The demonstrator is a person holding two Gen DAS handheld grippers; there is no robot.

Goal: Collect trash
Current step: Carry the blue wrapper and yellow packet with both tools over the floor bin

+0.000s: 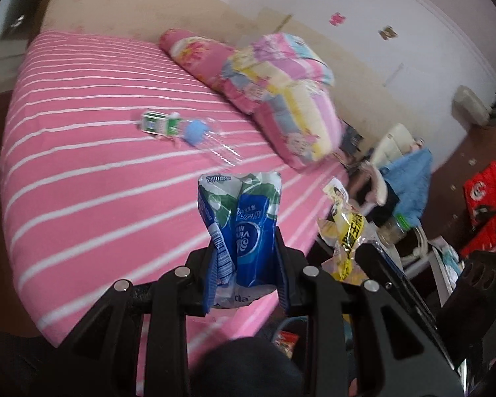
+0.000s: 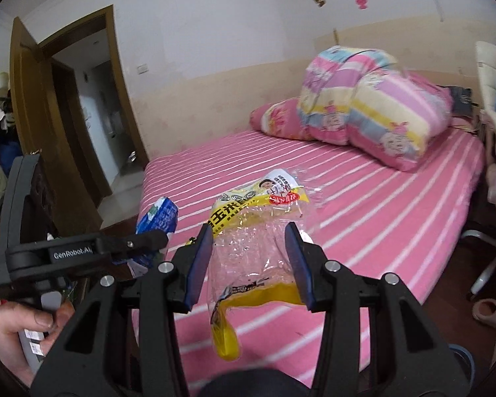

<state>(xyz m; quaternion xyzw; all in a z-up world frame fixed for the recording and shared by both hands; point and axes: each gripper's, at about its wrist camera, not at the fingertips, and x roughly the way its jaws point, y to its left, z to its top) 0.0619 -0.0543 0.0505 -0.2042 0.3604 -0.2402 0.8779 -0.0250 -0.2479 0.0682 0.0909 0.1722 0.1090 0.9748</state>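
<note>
My left gripper is shut on a crumpled blue and green tissue pack, held up over the pink striped bed. That pack and the left gripper's body show at the left of the right wrist view. My right gripper is shut on a clear and yellow plastic snack bag, whose yellow end hangs down below the jaws. The same bag appears at the right of the left wrist view. On the bed lie a green and white carton and a clear plastic bottle with a blue cap.
A folded pink patterned quilt and pillow lie at the head of the bed. A chair with blue cloth and red packages stand beside the bed. An open wooden door is at the left. A hand holds the left gripper's handle.
</note>
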